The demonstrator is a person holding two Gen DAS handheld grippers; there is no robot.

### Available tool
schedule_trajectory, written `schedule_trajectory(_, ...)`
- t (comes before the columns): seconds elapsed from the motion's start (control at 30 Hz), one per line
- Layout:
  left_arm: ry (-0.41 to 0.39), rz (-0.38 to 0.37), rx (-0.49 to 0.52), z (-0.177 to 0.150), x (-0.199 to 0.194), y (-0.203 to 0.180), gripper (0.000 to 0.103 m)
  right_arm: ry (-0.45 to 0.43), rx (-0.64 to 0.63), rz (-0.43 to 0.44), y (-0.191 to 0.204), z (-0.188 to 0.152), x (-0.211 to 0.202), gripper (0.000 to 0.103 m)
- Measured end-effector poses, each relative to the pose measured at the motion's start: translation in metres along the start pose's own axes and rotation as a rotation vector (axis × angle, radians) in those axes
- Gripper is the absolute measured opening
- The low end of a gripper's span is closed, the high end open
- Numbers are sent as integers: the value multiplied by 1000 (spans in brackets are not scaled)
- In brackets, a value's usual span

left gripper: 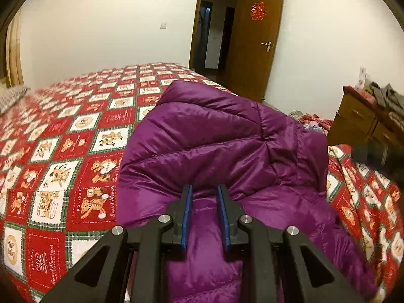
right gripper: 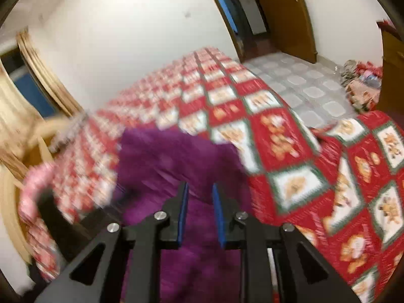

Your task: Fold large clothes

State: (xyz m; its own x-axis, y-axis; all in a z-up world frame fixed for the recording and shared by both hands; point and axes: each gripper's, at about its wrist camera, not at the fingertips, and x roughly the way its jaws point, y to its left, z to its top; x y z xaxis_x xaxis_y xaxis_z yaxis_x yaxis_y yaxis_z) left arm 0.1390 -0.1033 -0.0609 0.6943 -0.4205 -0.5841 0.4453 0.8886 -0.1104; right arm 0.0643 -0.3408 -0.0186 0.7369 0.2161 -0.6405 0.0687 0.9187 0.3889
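Note:
A purple puffy down jacket [left gripper: 222,146] lies bunched on the bed near its right edge. In the left wrist view my left gripper [left gripper: 205,189] is open, its blue-padded fingers just above the jacket with purple fabric showing between them. In the blurred right wrist view the jacket [right gripper: 176,156] lies under my right gripper [right gripper: 200,186], which is open over it. Neither gripper holds the fabric.
The bed carries a red, white and green bear-patterned cover [left gripper: 63,156]. A wooden dresser [left gripper: 363,121] with piled clothes stands at the right. An open wooden door [left gripper: 255,43] is behind. A pink patterned item [right gripper: 35,184] and a wooden headboard [right gripper: 15,131] are at the left.

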Motion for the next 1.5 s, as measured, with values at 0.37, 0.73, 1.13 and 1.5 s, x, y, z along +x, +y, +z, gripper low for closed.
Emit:
schedule_trajectory(0.37, -2, 2, -36, 18, 2, 5, 21, -30, 27, -154, -1, -16, 94, 25)
schedule_trajectory(0.73, 65, 195, 107, 30, 63, -16, 21, -24, -38, -172, -13, -23, 117, 24)
schedule_trajectory(1.13, 113, 141, 29, 23, 91, -1, 21, -14, 19, -117, -25, -23, 127, 24)
schedule_trajectory(1.5, 118, 139, 30, 21, 93, 1, 21, -74, 6, -195, -8, -49, 67, 29)
